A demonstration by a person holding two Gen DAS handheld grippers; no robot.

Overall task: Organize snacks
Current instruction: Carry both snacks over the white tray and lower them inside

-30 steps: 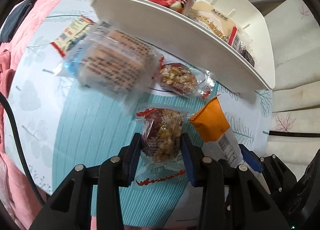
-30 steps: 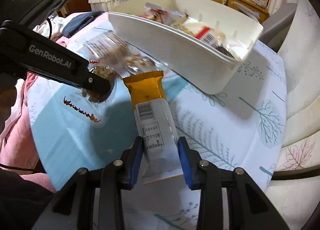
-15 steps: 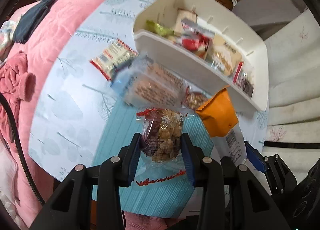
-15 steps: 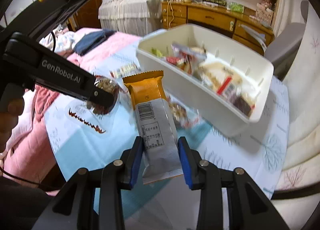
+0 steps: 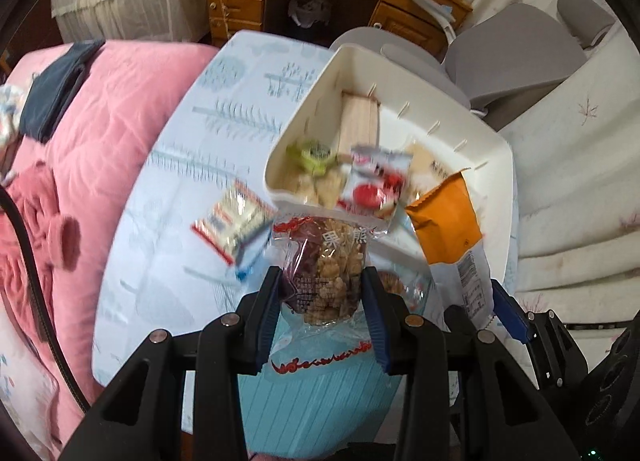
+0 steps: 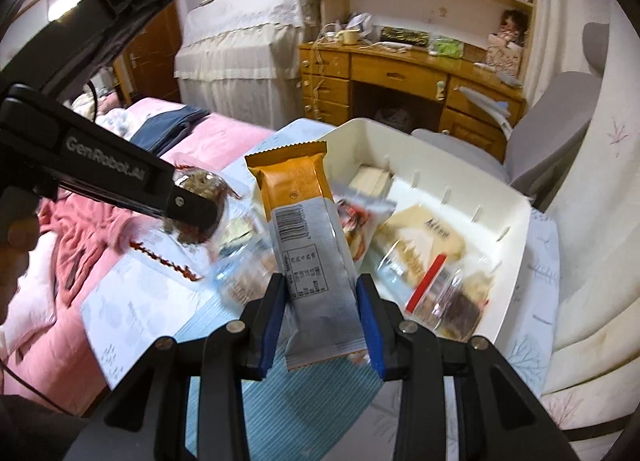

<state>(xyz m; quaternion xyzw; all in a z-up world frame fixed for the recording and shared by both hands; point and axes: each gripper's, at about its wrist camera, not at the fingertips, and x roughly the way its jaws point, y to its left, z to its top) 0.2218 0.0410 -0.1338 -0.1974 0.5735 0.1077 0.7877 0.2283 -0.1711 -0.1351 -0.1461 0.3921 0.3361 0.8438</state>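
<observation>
Above the patterned blue surface (image 5: 168,197), a clear nut-cluster packet (image 5: 326,265) is clamped in the left gripper (image 5: 320,315) and an orange-and-grey wrapped bar (image 6: 310,257) in the right gripper (image 6: 322,319), both near the white plastic bin (image 6: 516,229). Several snacks are already binned; a red-and-white packet (image 5: 232,221) and others remain outside.

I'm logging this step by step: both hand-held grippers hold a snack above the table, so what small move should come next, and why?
Probably carry both forward over the white bin. The left hand-held gripper is shut on the nut snack pack, the right hand-held gripper on the orange bar, and both hang short of the bin's near rim.
</observation>
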